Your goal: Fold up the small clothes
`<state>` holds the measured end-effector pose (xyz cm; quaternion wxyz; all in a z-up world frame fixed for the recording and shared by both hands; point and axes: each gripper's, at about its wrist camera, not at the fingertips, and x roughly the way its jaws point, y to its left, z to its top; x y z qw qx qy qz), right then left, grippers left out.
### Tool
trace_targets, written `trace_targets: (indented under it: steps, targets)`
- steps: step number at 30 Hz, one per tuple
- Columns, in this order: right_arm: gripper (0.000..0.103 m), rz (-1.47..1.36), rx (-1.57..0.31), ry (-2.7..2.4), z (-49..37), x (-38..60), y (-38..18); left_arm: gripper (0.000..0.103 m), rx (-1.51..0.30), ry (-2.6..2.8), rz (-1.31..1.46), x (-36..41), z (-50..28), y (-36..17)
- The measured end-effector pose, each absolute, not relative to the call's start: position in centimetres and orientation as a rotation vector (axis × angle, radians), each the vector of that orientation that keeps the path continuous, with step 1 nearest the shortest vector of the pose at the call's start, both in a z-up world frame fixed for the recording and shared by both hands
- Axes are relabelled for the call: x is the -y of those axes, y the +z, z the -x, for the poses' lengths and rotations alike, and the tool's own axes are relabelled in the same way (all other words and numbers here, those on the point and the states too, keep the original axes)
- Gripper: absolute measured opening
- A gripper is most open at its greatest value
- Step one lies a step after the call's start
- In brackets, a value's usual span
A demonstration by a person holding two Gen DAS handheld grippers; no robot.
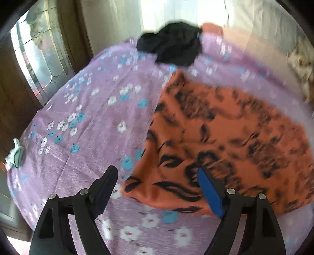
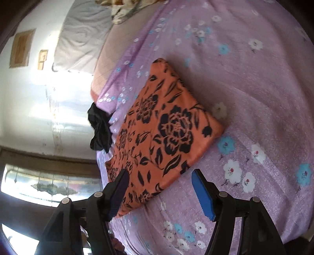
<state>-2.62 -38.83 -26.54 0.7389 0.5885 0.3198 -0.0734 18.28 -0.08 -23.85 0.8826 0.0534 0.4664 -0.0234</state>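
An orange garment with a black flower print lies flat as a folded rectangle on the purple flowered bedsheet. It also shows in the right wrist view. My left gripper is open and empty, just above the garment's near corner. My right gripper is open and empty, over the garment's near edge. A crumpled black garment lies at the far edge of the bed, beyond the orange one; it also shows in the right wrist view.
A pale green and white small item lies at the bed's left edge. A grey pillow and a patterned blanket lie at the head of the bed. A glazed wooden door stands beyond the bed.
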Motion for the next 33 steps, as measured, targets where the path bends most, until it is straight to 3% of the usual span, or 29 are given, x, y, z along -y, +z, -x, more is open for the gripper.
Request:
trace_targets:
  steps: [8, 14, 18, 21, 33]
  targets:
    - [0.071, -1.340, -0.686, -0.180, 1.3, 39.0, -27.5, 0.083, -0.942, -0.077, -0.075, -1.7, -19.1, -23.2]
    - [0.071, -1.140, -0.669, -0.067, -1.5, 37.0, -24.5, 0.083, -0.882, -0.092, -0.084, -2.0, -19.1, -22.1]
    - [0.070, -1.075, -0.753, -0.077, -3.5, 35.8, -25.3, 0.084, -1.000, -0.058, -0.197, -0.5, -20.2, -25.2]
    - [0.067, -1.043, -0.885, -0.155, -4.8, 35.6, -27.4, 0.085, -0.961, -0.065, -0.194, -0.4, -20.0, -24.6]
    - [0.069, -0.908, -0.739, -0.106, -4.3, 34.0, -23.3, 0.084, -0.786, -0.118, -0.132, -0.2, -17.9, -20.7]
